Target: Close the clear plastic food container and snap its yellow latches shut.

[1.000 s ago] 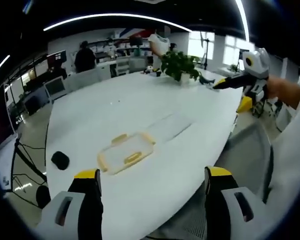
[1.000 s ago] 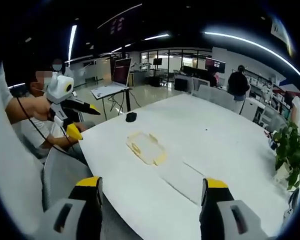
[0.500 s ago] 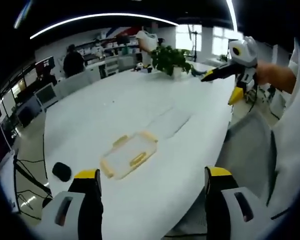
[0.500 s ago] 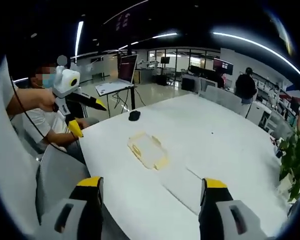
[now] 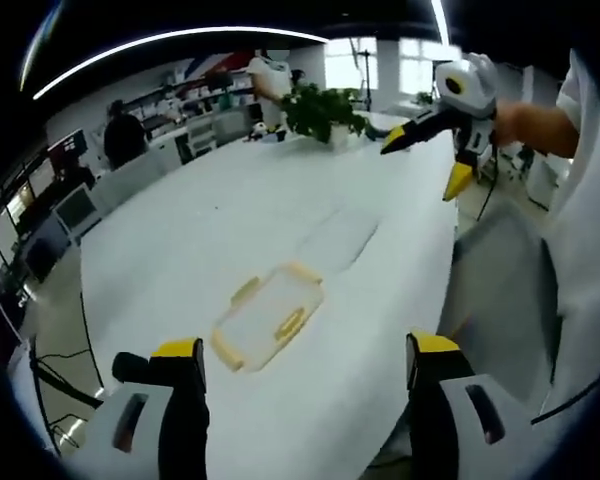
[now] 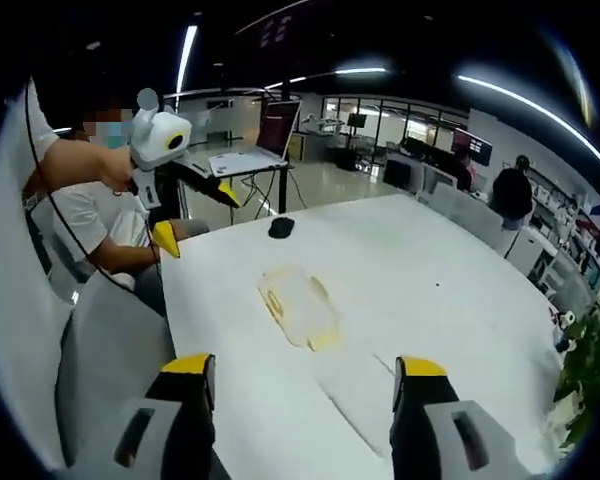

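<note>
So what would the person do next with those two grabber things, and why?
Probably bring both down toward the table. The left gripper and right gripper are open and empty, held above it, well short of the container. Its clear lid lies flat beside it, so the lid seems the first thing to pick up.

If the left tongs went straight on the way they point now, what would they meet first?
Probably the clear container with yellow latches, lying on the white table ahead of the open left tongs; nothing stands between, though depth is unclear.
</note>
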